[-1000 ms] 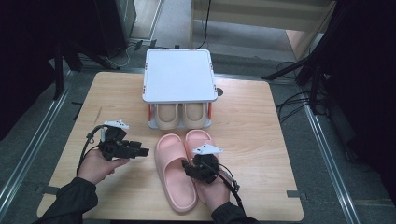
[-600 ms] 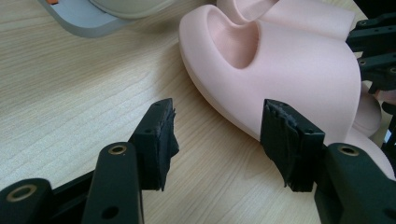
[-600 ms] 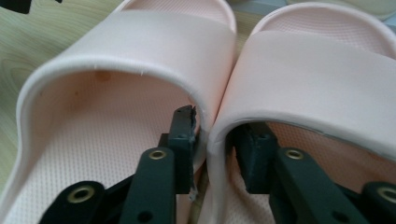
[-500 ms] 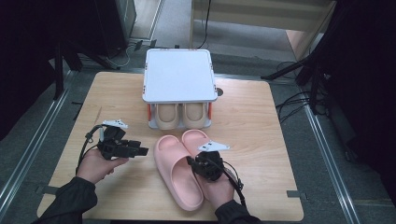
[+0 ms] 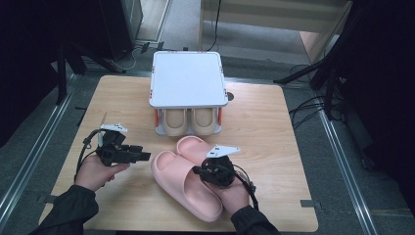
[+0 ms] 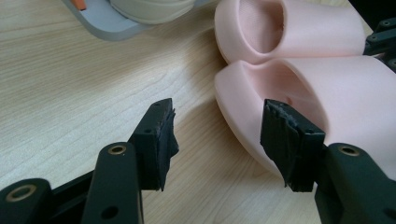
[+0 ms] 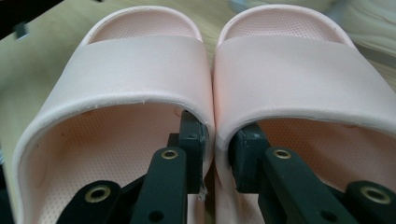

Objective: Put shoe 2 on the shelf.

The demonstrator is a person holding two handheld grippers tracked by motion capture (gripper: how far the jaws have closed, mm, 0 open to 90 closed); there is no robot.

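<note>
1. Wooden desk (image 5: pixel 264 112) carries a white-topped shoe rack (image 5: pixel 187 78) at its far edge, with beige slippers (image 5: pixel 188 121) under it.
2. My right gripper (image 7: pixel 217 149) pinches the touching inner walls of the pink slippers (image 5: pixel 188 183) together, near the desk's front edge.
3. My left gripper (image 6: pixel 217 135) hangs released, just beside them.
4. I can read no writing anywhere.

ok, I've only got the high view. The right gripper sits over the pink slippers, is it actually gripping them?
Observer: Yes. The right gripper is shut on both pink slippers, one jaw inside each, pinching their adjacent walls together.
Operator: And the left one?
Observer: The left gripper is open and empty, low over the table. One jaw is right beside the nearer slipper; I can't tell if it touches.
</note>
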